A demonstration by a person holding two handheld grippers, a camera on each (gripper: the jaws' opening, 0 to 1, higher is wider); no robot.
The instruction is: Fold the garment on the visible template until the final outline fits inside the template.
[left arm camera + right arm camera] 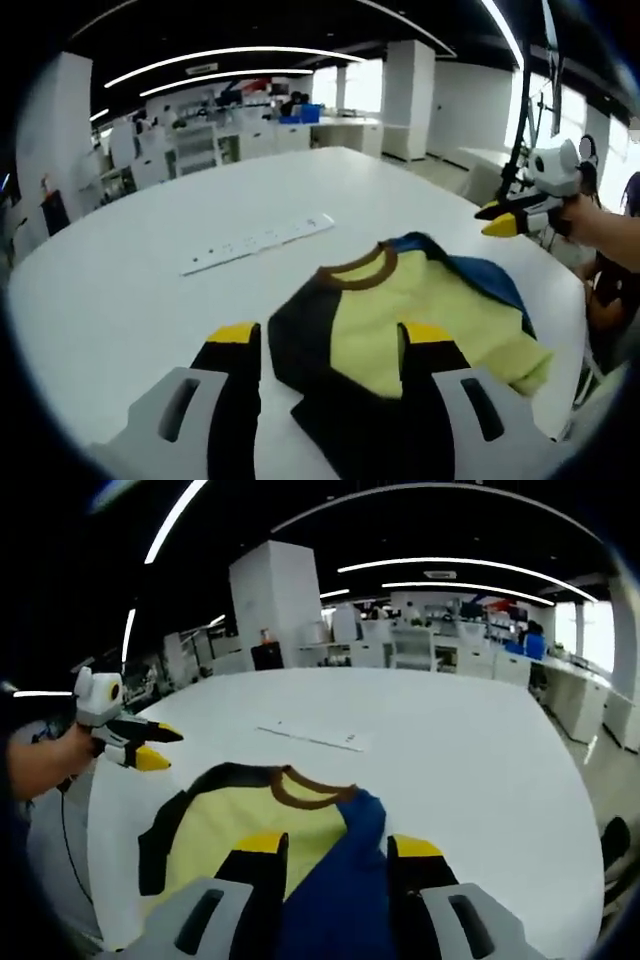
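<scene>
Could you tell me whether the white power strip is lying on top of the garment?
No, the power strip lies on bare table beyond the garment, apart from it.

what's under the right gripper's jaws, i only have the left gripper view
observer: in the right gripper view the right gripper has its jaws apart over the blue sleeve, not clamped on it
operator: where does that sleeve run
observer: from beside the brown collar toward that camera, alongside the yellow front
</scene>
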